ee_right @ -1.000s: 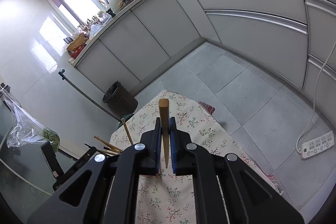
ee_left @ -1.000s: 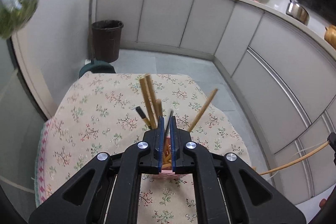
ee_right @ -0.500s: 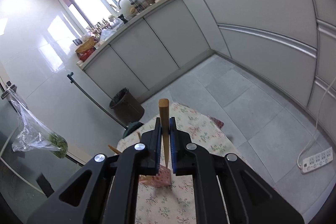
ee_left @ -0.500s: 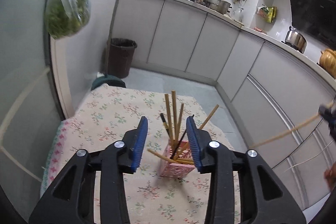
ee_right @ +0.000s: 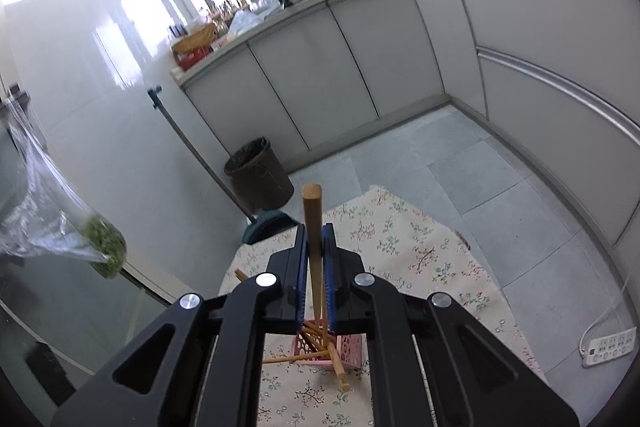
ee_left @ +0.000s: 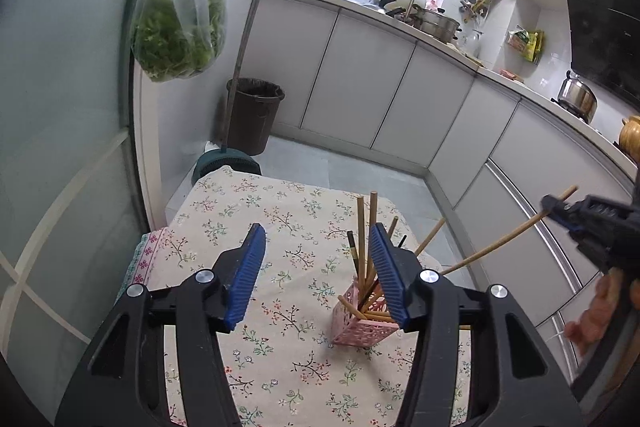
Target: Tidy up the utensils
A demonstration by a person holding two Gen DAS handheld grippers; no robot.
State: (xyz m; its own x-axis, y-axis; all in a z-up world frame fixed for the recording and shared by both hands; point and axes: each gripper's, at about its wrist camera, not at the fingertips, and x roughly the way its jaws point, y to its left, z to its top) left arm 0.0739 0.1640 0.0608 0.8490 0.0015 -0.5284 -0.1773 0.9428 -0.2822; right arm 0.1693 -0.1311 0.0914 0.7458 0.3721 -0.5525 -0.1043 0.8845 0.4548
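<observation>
A little table with a pink cup full of sticks, and two grabbers above it.

The table with the flowery cloth (ee_left: 260, 211) is the biggest thing here. On it stands the pink holder (ee_left: 360, 323), and the chopsticks (ee_left: 362, 239) poke out of it, some straight up and some leaning. The left gripper (ee_left: 318, 267) has its blue jaws wide apart and holds nothing. The right gripper (ee_right: 315, 275) squeezes one wooden chopstick (ee_right: 313, 223), right above the pink holder.
</observation>
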